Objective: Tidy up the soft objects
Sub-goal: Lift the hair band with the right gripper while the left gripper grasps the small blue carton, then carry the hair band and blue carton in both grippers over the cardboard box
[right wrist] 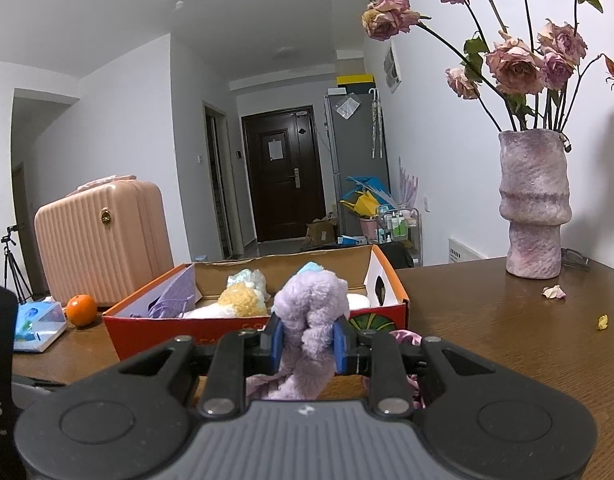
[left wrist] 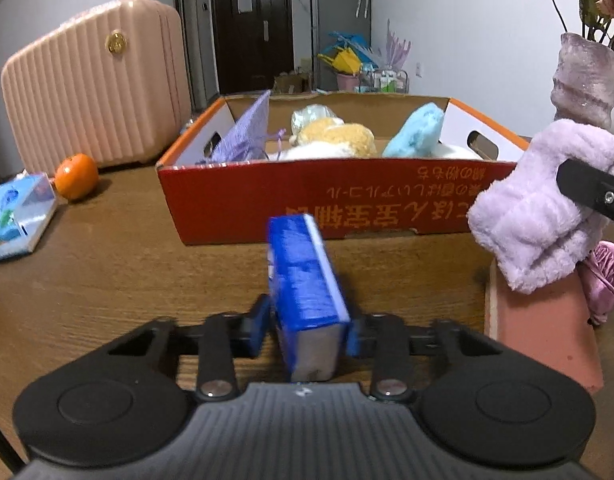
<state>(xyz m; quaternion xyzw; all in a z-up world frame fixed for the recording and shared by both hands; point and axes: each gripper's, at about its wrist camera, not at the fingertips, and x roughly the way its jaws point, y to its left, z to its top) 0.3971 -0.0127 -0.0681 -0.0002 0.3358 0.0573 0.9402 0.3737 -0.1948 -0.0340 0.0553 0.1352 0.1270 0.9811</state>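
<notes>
Left hand-held gripper [left wrist: 309,330] clamps a blue tissue pack [left wrist: 305,280]; right hand-held gripper [right wrist: 309,346] pinches lilac plush cloth [right wrist: 311,320].

Left gripper [left wrist: 309,326]: black plastic body with two round discs, a ribbed grey centre plate bearing a small white mark, two black link bars with silver screws, blue finger pads [left wrist: 260,322]. Right gripper [right wrist: 309,344] looks identical, blue pads included.
</notes>
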